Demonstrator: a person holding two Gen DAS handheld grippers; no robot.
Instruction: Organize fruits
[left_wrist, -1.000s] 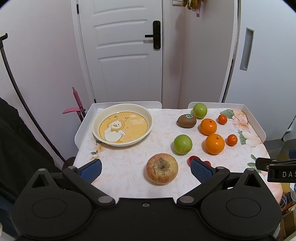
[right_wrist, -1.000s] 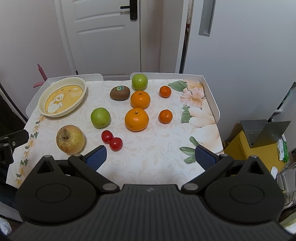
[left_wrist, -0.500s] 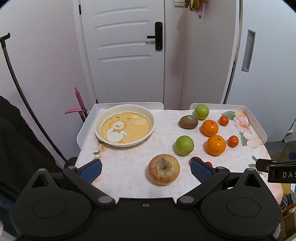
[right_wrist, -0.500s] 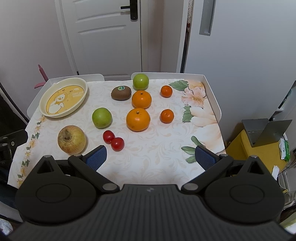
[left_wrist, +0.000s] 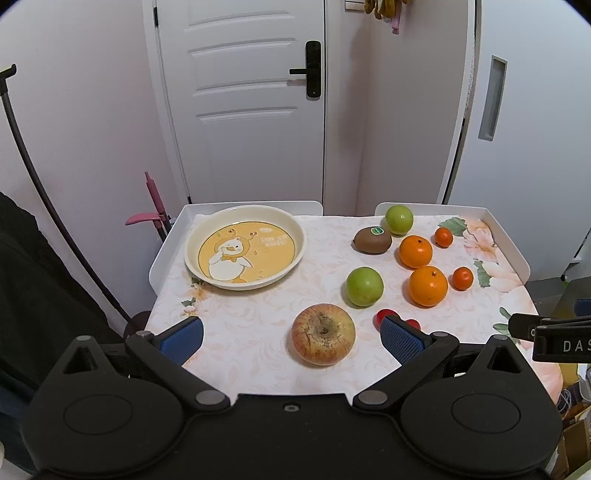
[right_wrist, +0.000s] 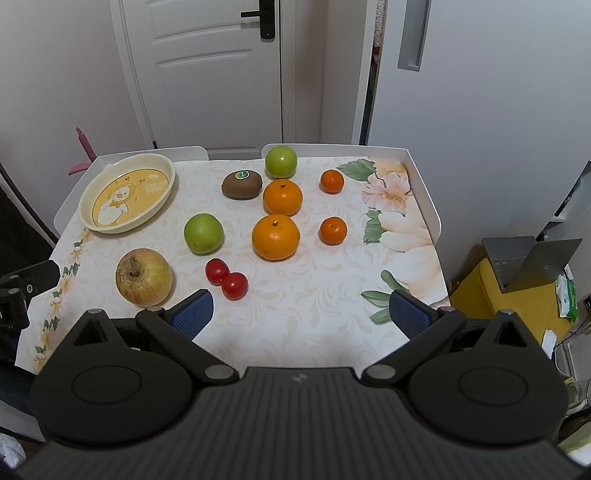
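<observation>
— Two claws hang over the near edge of the bench (right_wrist: 424, 192), both spread wide and holding nothing. The left claw (left_wrist: 291, 338) sits low with the big apple (left_wrist: 323, 334) between its blue pads, though neither pad touches the fruit. The right claw (right_wrist: 301, 314) has only bare floral cloth between its pads.

— And the fruit, where does it lie?

— All of it rests on the cloth; none is in the yellow duck plate (right_wrist: 127, 194), which stands at the far left corner. The kiwi (right_wrist: 242, 184) with its green sticker lies mid-bench toward the back, with a green apple (right_wrist: 280, 161) just behind it to the right. A second green apple (right_wrist: 203, 233) sits nearer, between the plate and the oranges.

— How many oranges?

— Two large ones, far orange (right_wrist: 282, 196) and near orange (right_wrist: 275, 237), close together, one behind the other. To their right are two small tangerines, the far tangerine (right_wrist: 331, 181) and the near tangerine (right_wrist: 333, 230), well apart from each other. Two cherry tomatoes (right_wrist: 226, 278) touch each other just ahead of the right claw's left pad, beside the big apple.
</observation>
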